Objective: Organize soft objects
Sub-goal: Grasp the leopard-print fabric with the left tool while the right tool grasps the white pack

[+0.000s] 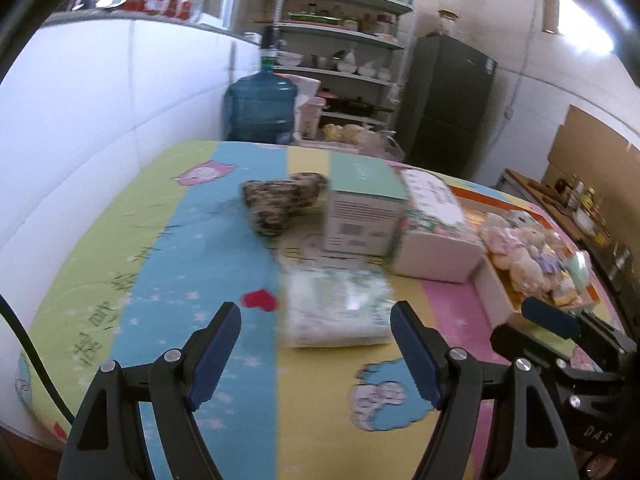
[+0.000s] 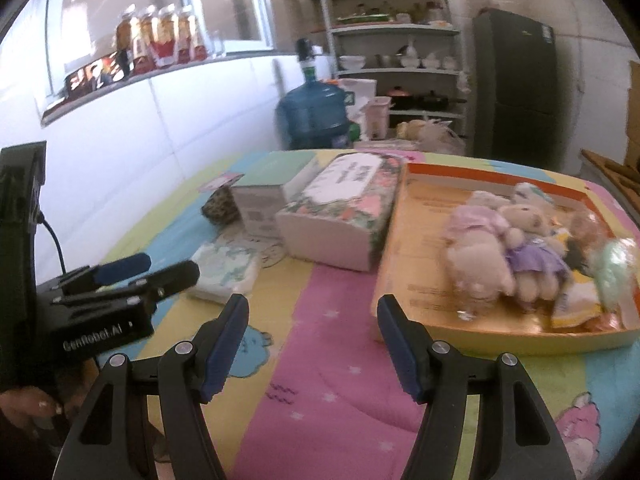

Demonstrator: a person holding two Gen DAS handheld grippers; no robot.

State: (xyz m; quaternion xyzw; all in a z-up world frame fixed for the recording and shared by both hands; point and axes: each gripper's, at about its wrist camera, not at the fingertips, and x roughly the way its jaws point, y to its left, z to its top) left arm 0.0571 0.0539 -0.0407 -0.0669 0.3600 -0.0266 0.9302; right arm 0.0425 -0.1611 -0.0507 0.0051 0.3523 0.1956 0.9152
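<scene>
We have bare striped cloth (image 2: pixel 320 360) just ahead of the right gripper (image 2: pixel 312 328), an open lane running as far as the flowered tissue box (image 2: pixel 340 216), which blocks the way beyond. To its right the orange tray (image 2: pixel 424 216) walls off that side with its raised rim and the plush toys (image 2: pixel 508 248) heaped inside, and to its left the left gripper (image 2: pixel 144 272) juts in above the soft white pack (image 2: pixel 224 276). Ahead of the left gripper that pack lies close between the open jaws, with the white carton (image 1: pixel 360 216) and a dark spotted bundle (image 1: pixel 280 200) standing behind it, while the blue and green stripes on the left lie free.
</scene>
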